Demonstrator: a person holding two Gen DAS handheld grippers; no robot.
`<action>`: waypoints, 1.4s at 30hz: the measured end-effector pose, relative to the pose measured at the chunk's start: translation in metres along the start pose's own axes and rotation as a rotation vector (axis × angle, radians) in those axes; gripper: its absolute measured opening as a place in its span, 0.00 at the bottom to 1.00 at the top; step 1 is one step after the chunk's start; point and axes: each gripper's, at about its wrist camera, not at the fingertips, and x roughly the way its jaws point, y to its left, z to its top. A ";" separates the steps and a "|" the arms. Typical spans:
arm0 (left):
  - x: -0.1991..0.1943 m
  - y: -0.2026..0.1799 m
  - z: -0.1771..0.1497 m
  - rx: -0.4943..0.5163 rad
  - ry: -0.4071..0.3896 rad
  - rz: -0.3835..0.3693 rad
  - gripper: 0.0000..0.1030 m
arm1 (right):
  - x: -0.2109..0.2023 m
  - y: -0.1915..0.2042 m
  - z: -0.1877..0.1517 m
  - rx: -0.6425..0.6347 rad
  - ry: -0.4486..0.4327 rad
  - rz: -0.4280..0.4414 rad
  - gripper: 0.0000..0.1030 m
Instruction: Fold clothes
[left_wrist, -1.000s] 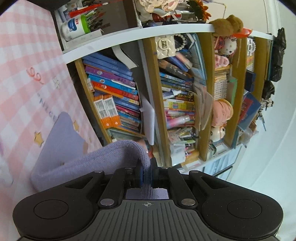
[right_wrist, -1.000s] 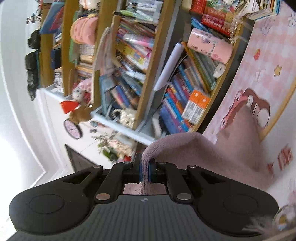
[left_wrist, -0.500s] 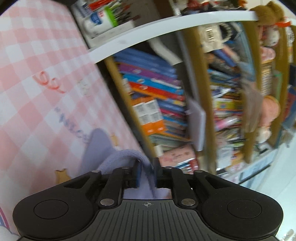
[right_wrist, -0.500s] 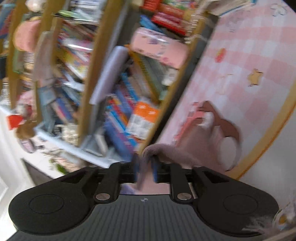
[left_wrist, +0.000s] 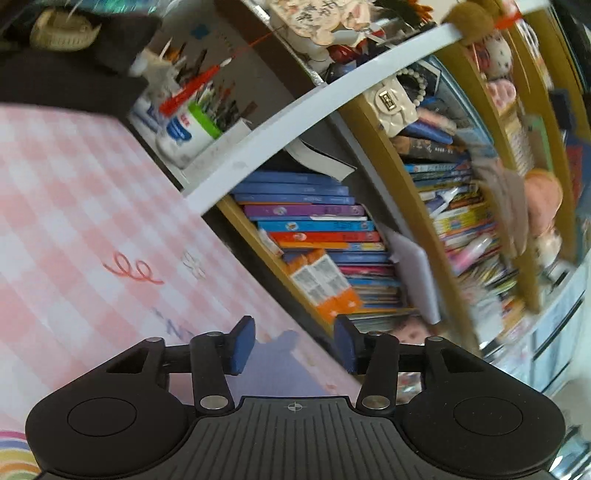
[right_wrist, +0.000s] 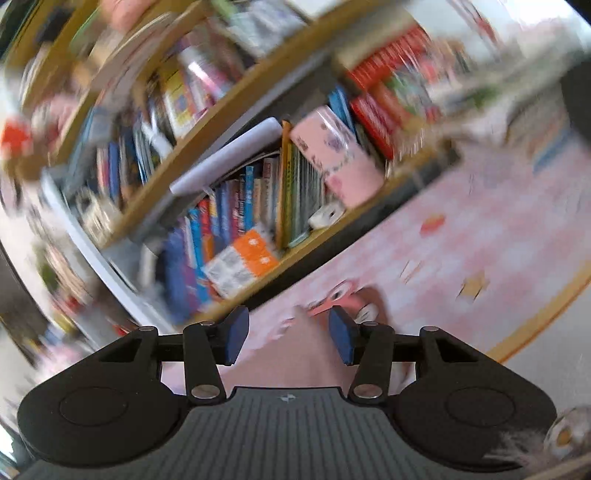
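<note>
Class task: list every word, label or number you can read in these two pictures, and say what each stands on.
Nothing is clear enough to quote.
White bottle: blue label, blurred.
Book spines: print too small.
Orange packs: white labels, too small.
Pink checked mat: blue letters by the left tongs, partly hidden.
Right wrist view: shelved books, motion-blurred.

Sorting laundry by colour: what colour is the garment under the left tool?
Lilac garment, clearest in the left wrist view.
</note>
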 end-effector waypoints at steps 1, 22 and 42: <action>0.001 -0.002 -0.001 0.013 0.007 0.005 0.53 | 0.000 0.004 -0.001 -0.046 -0.002 -0.033 0.45; 0.026 -0.023 -0.025 0.255 0.184 0.123 0.14 | 0.004 0.025 -0.012 -0.283 0.082 -0.145 0.06; 0.026 -0.021 -0.027 0.243 0.192 0.120 0.06 | 0.011 0.017 -0.009 -0.219 0.139 -0.175 0.05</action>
